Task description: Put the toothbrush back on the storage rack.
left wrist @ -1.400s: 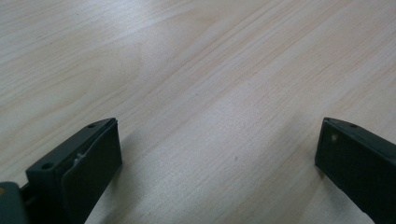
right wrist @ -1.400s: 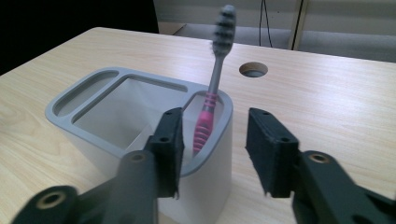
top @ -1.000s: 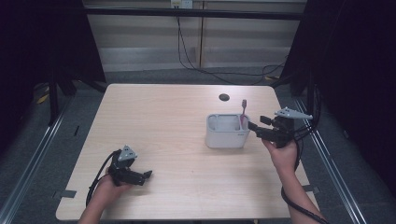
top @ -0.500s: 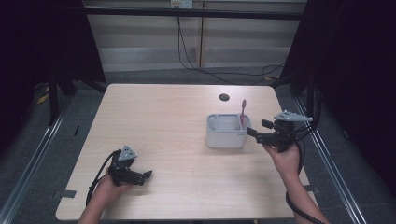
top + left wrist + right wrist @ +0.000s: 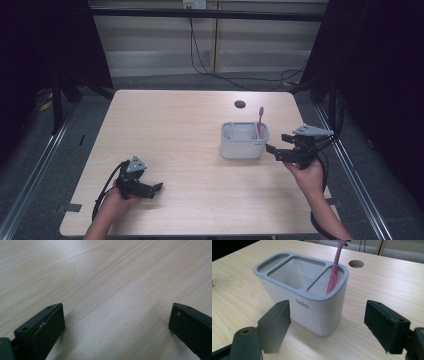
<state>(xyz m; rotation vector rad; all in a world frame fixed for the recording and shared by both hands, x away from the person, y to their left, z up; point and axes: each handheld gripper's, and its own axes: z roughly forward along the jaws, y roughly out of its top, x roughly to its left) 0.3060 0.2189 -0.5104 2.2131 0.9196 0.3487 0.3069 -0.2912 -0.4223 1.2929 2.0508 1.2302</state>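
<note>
The pink toothbrush (image 5: 335, 270) stands tilted in the end slot of the grey holder (image 5: 302, 307), with its bristle end sticking up above the rim. If the right gripper (image 5: 278, 148) swings or lifts carelessly now, I think one of its black jaws could knock that tall handle and tip the toothbrush out, or bump the holder and slide it across the table (image 5: 190, 130). The holder looks light, so a small push on its side might even roll it over. The right gripper's jaws have just been opening, and now they stand wide apart with nothing between them; they hold nothing. In the right gripper view the holder sits just ahead of the jaws, near them but not touching, and the toothbrush slot is the one at the holder's right end in that view. On the table the holder stands toward the right edge, a bit nearer the far side, with a small round hole (image 5: 240, 104) in the tabletop beyond it. The right gripper is just beside the holder, between it and the right edge. The left gripper (image 5: 154, 189) rests near the front left corner, well apart from the holder, with its jaws wide open over bare wood and gripping nothing.
</note>
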